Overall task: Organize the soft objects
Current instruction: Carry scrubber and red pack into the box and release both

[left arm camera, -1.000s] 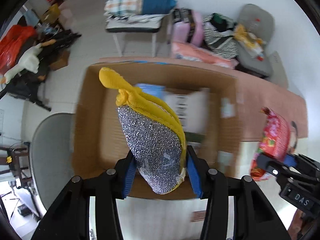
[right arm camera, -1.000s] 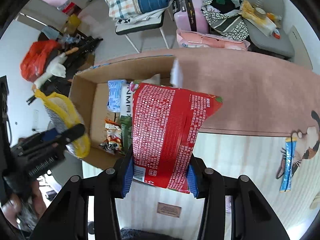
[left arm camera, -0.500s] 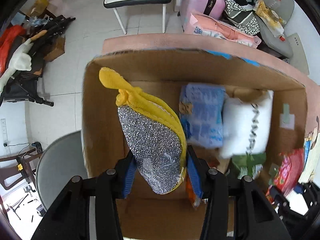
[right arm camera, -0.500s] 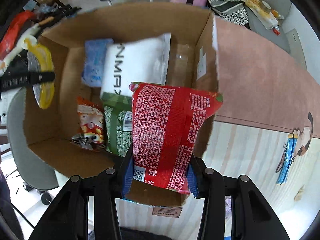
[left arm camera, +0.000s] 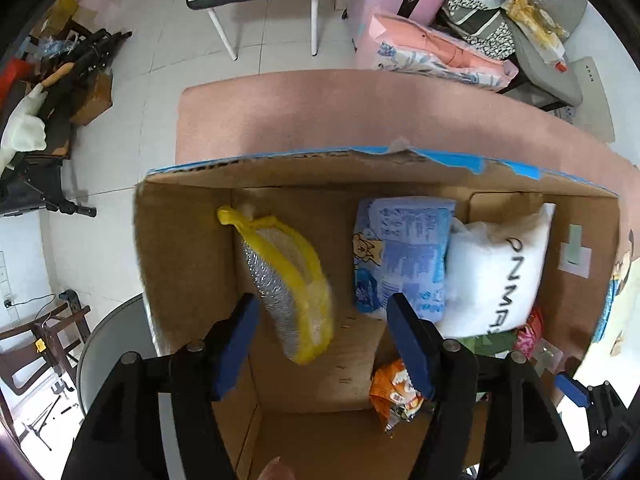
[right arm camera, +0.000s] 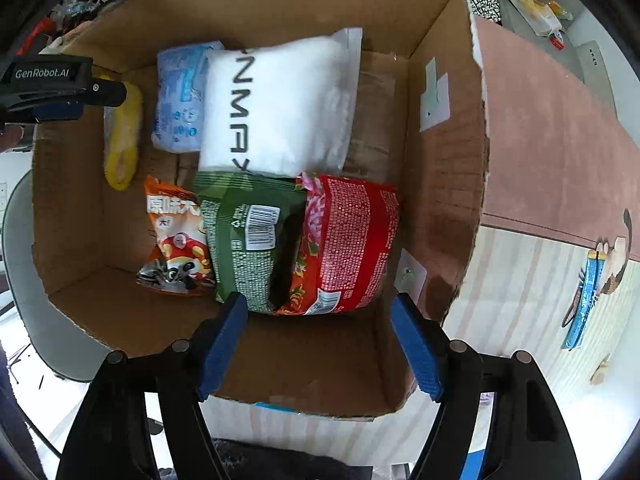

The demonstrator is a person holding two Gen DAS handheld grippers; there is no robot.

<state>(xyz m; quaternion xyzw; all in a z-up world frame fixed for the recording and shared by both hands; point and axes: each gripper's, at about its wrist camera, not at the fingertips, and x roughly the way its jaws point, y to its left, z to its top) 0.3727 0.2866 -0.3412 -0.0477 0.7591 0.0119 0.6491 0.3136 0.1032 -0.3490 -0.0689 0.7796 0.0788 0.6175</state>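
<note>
- The left wrist fisheye camera sits behind its own black two-finger gripper with blue pads (left arm camera: 322, 320) and looks steeply down into the left end of the open brown cardboard box (left arm camera: 180, 248), close above its rim.
- The right wrist fisheye camera sits behind the right black gripper with blue pads (right arm camera: 318, 324) and looks down into the same box (right arm camera: 444, 160) from its near right side, just over the rim.
- Both views share the box interior: the yellow mesh-edged silver scrubber (left arm camera: 292, 284) (right arm camera: 122, 140), the light blue tissue pack (left arm camera: 400, 256) (right arm camera: 180, 96), the white pillow-like pack with black lettering (left arm camera: 496, 272) (right arm camera: 288, 108) and the orange snack bag (left arm camera: 394, 396) (right arm camera: 176, 236).
- The right view also catches the left gripper at its left edge.
</note>
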